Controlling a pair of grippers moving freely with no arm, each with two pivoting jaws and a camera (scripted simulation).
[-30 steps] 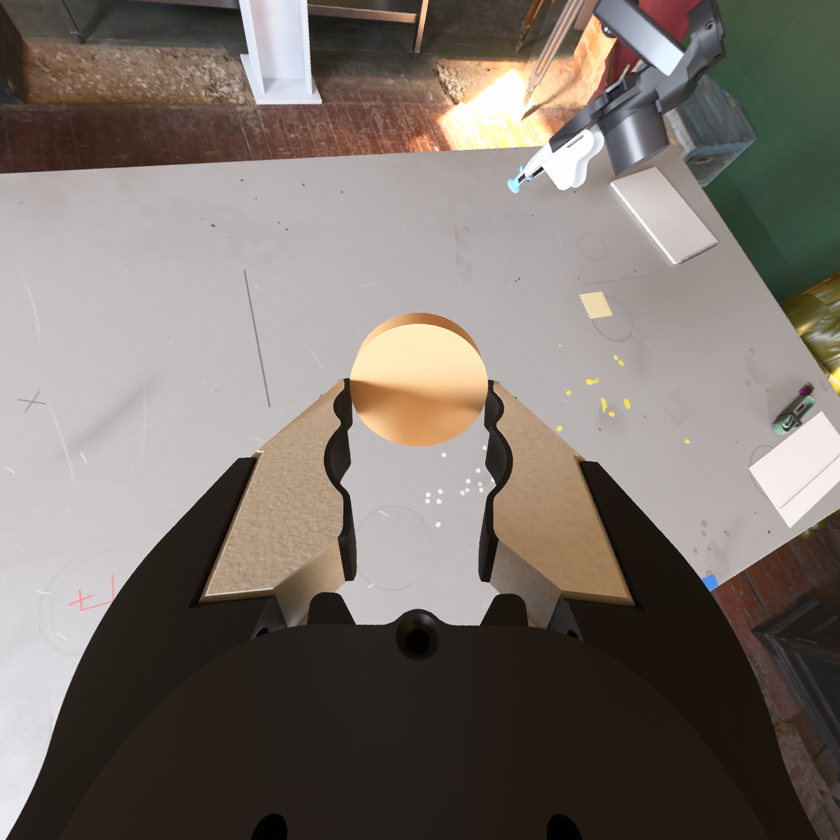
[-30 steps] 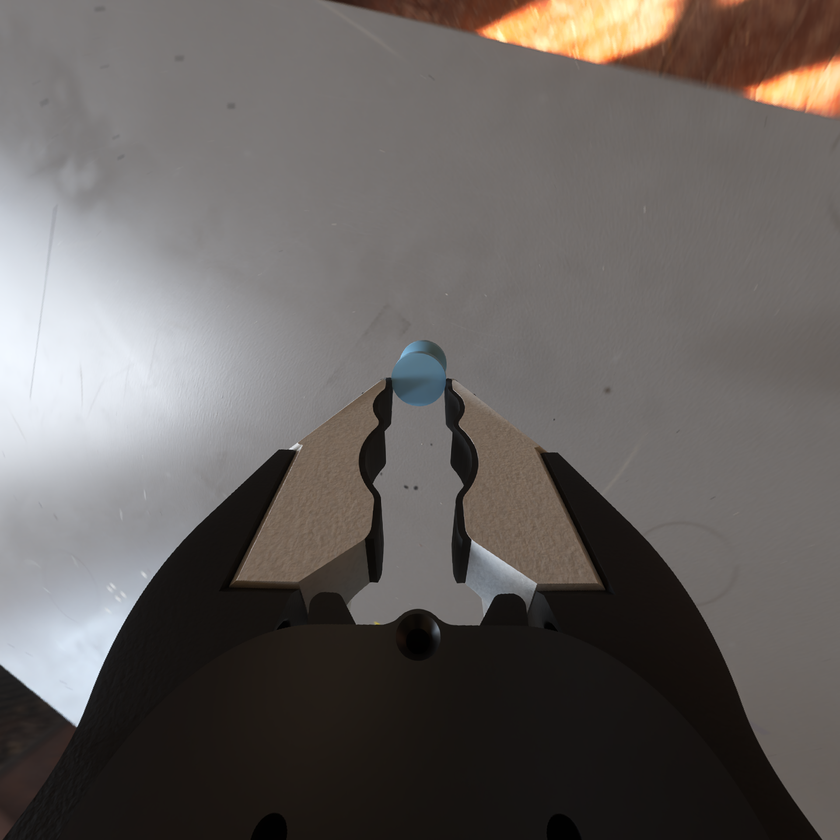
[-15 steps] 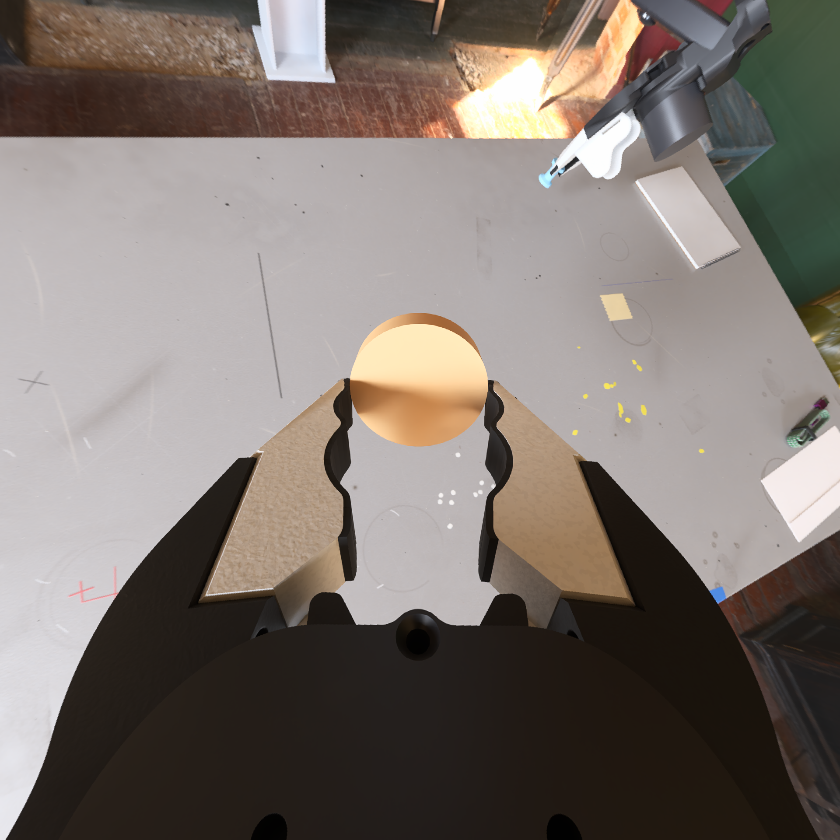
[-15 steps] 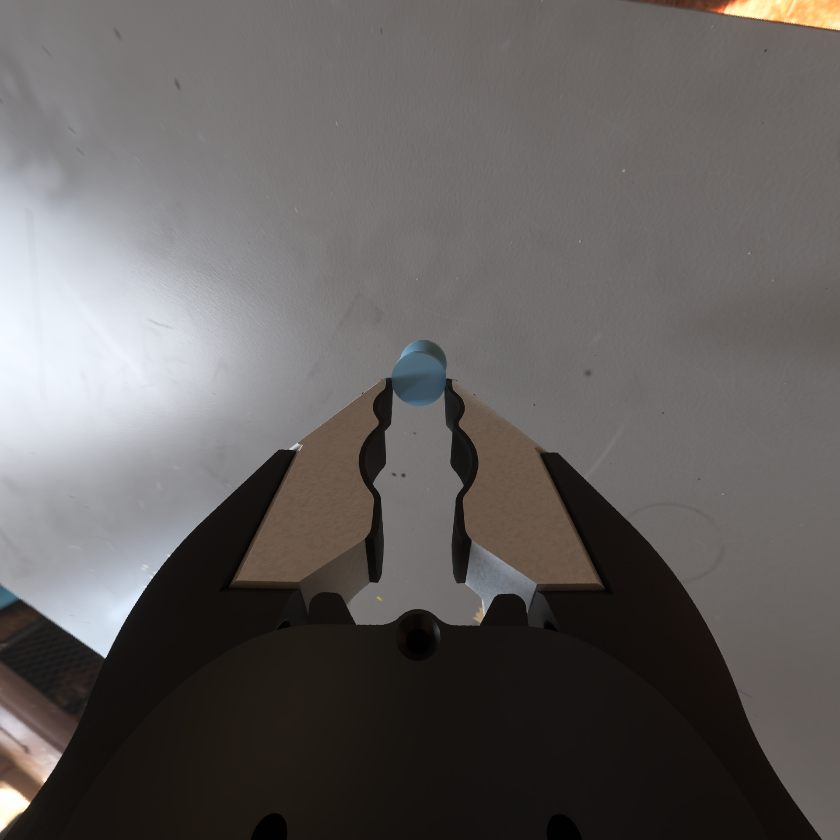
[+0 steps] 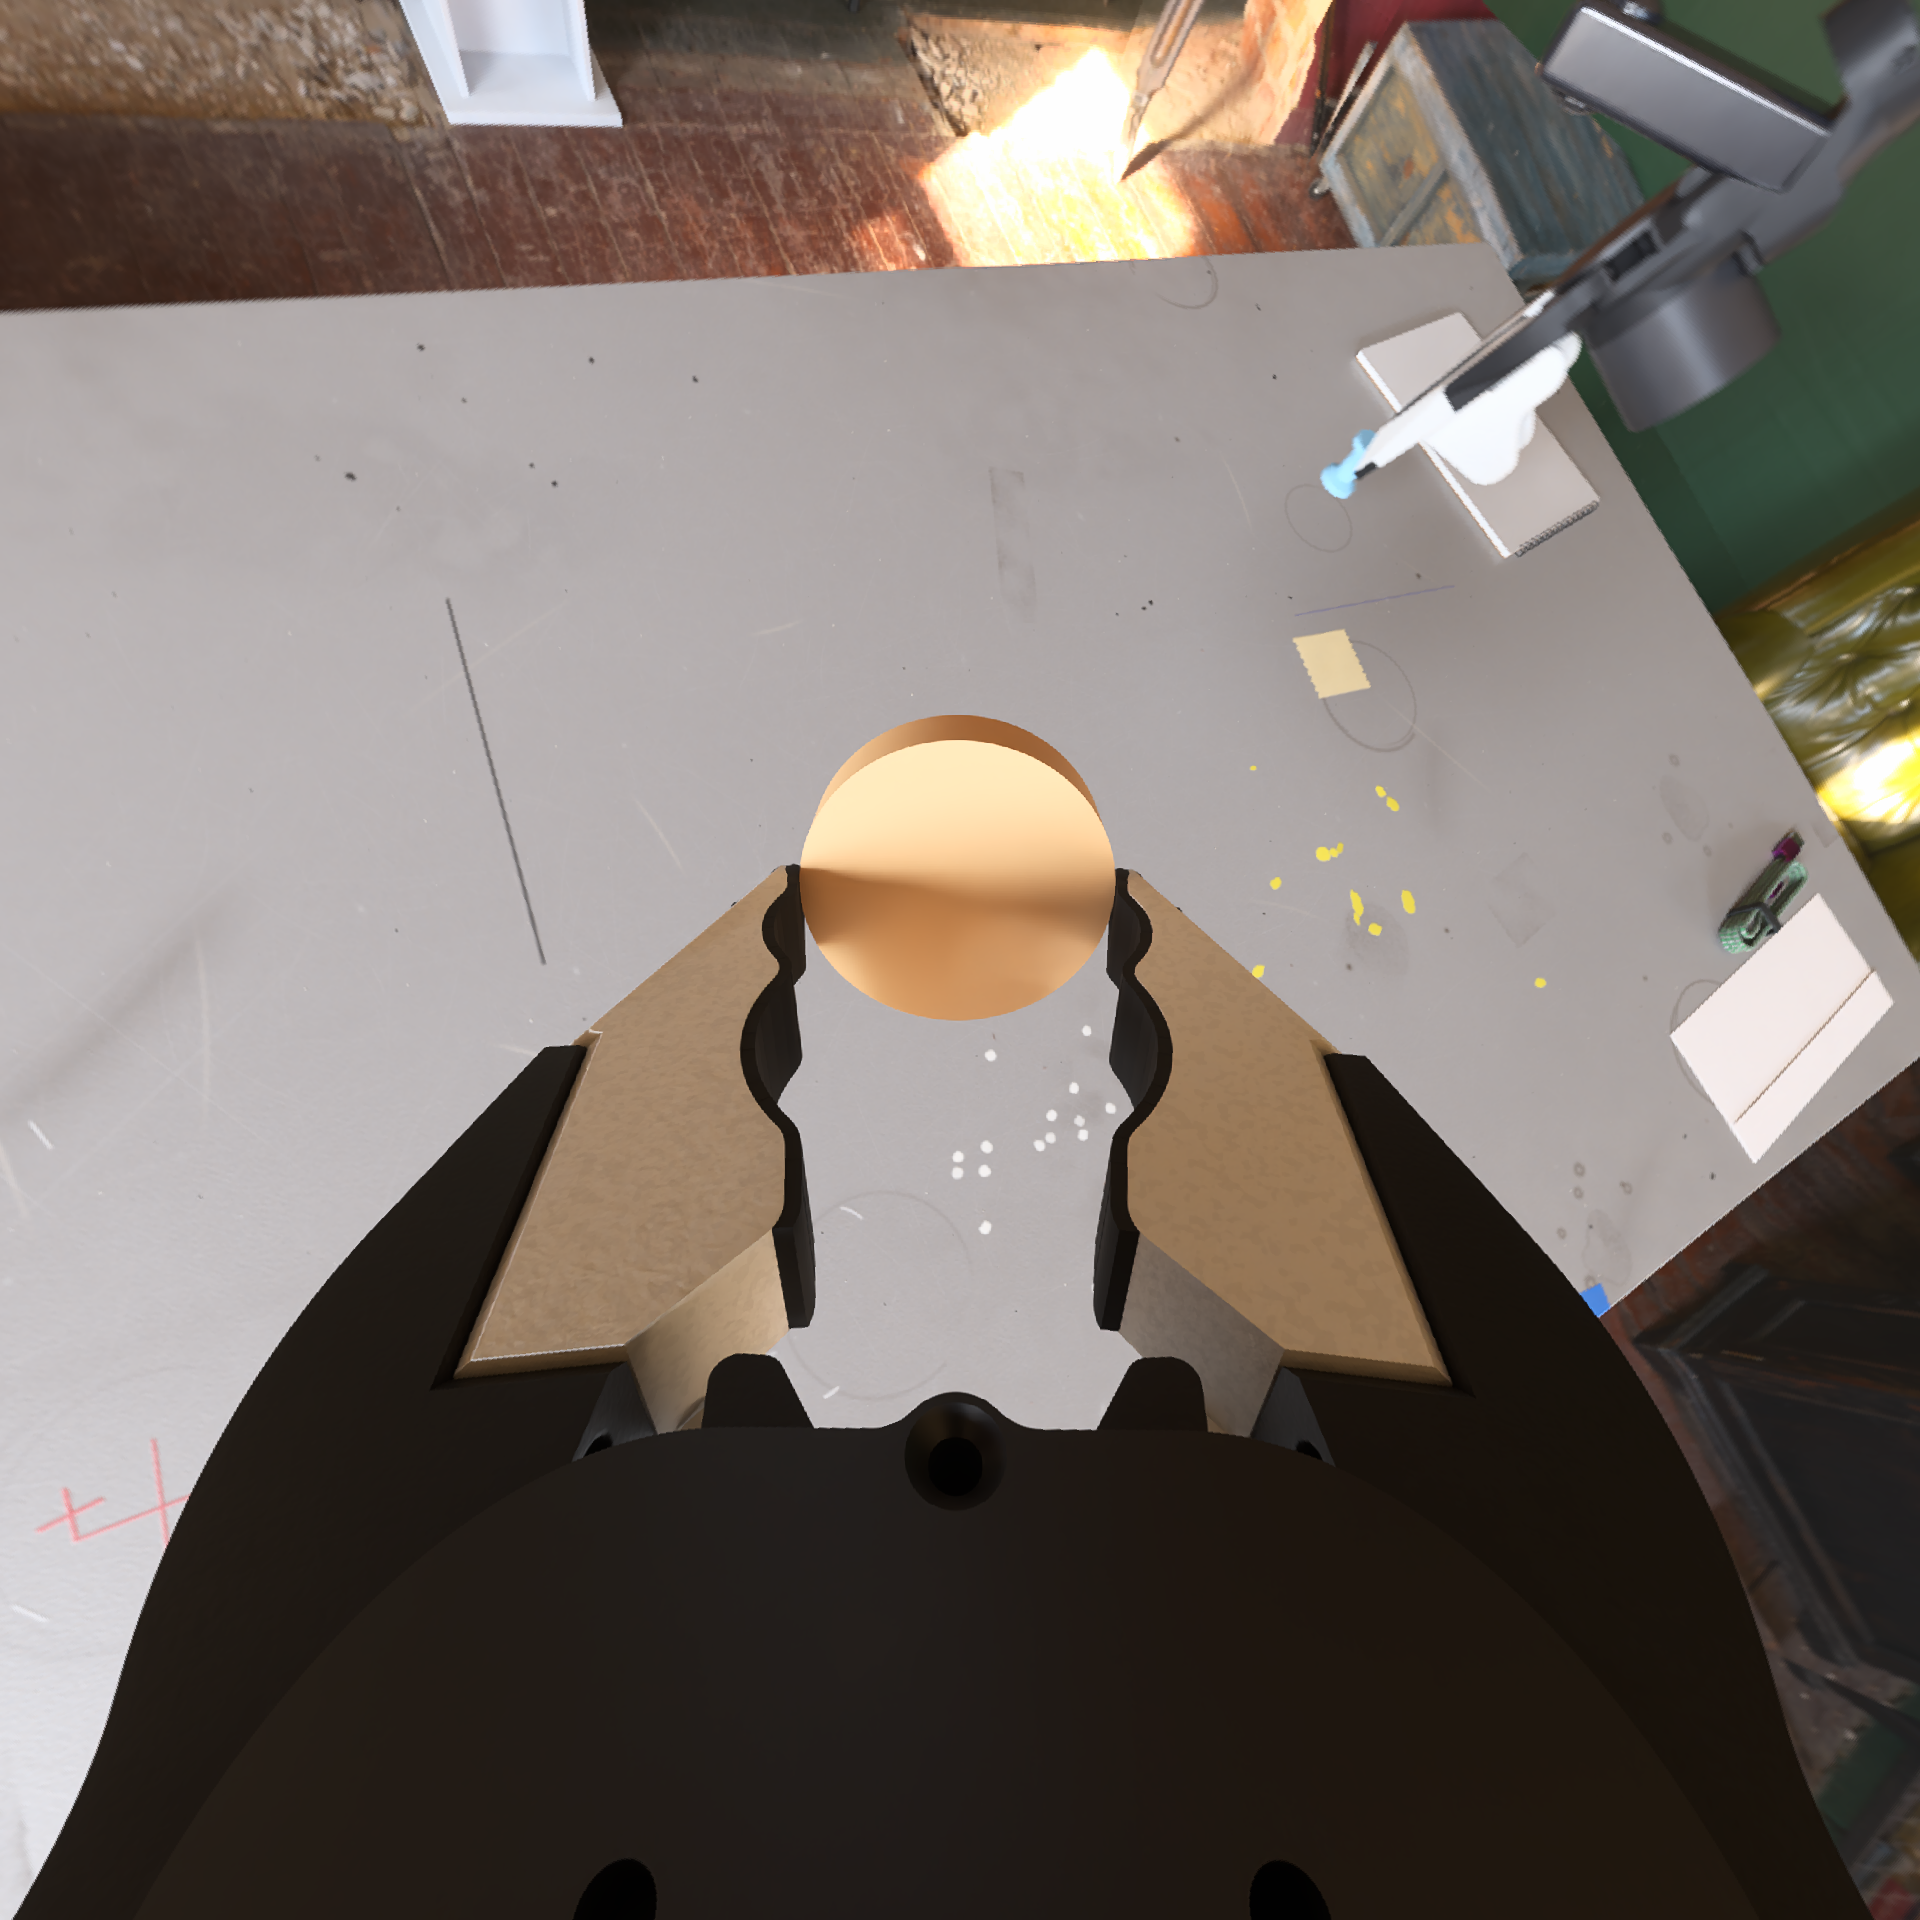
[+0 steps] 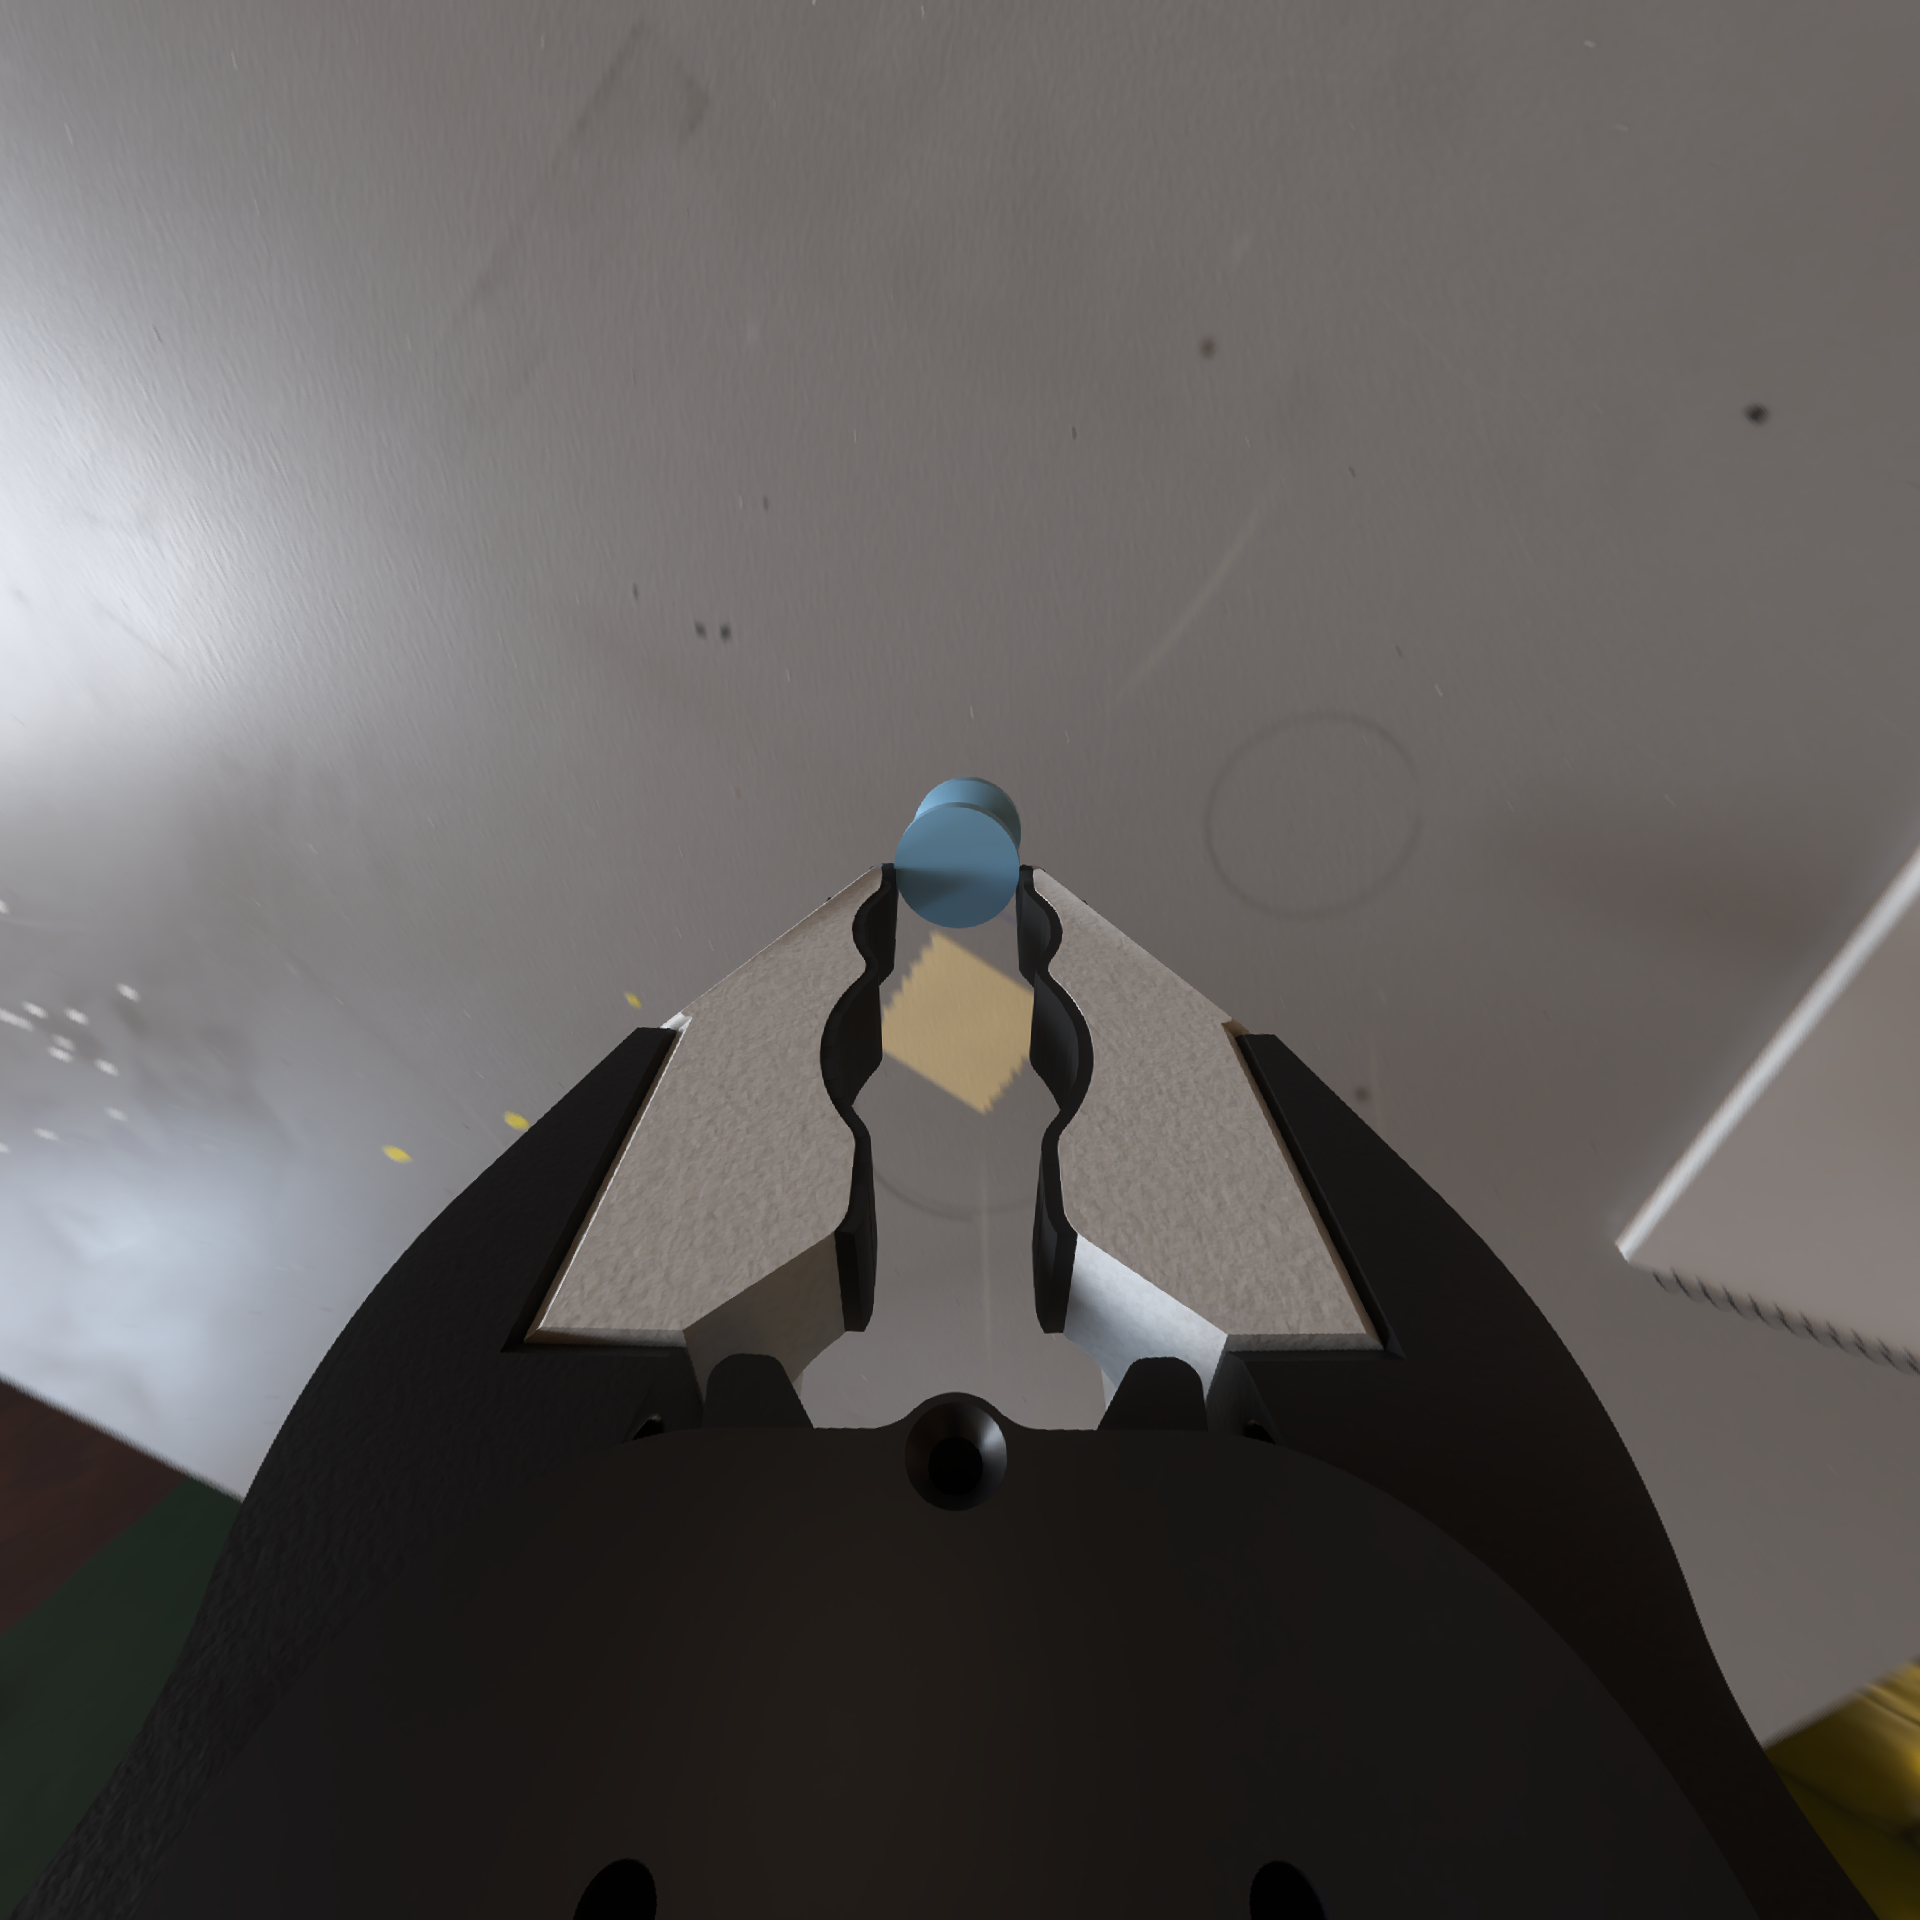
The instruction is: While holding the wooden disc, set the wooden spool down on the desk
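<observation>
- Wooden spool point(image 6: 958, 864), pale blue, sits pinched between the fingertips of my right hand-held gripper point(image 6: 956, 878), its round end face turned toward the camera — held in the air above the grey worktop point(image 6: 935, 364), not touching it.
- From my left wrist view, the same spool point(image 5: 1344, 474) shows small at the tip of the right hand-held gripper point(image 5: 1361, 470), over the far right corner of the worktop point(image 5: 312, 675), beside a pale notebook-like block point(image 5: 1527, 499).
- My left hand-held gripper point(image 5: 956, 883) is clamped on the wooden disc point(image 5: 956, 873): both fingertips press its rim, flat face toward the camera, clear of the worktop surface.
- Below the right hand-held gripper, a small tan square patch point(image 6: 951, 1023) lies on the worktop between the fingers; a faint drawn circle point(image 6: 1311, 812) sits to the right of the spool.
- That tan patch point(image 5: 1330, 662) also shows in the left view, near scattered yellow specks point(image 5: 1361, 894).
- At the right edge of the worktop — a white card point(image 5: 1782, 1023) with a small green-and-purple object point(image 5: 1761, 904) just beside it.
- White specks point(image 5: 1039, 1132) dot the worktop beneath my left fingers; a red mark point(image 5: 114, 1507) lies at lower left.
</observation>
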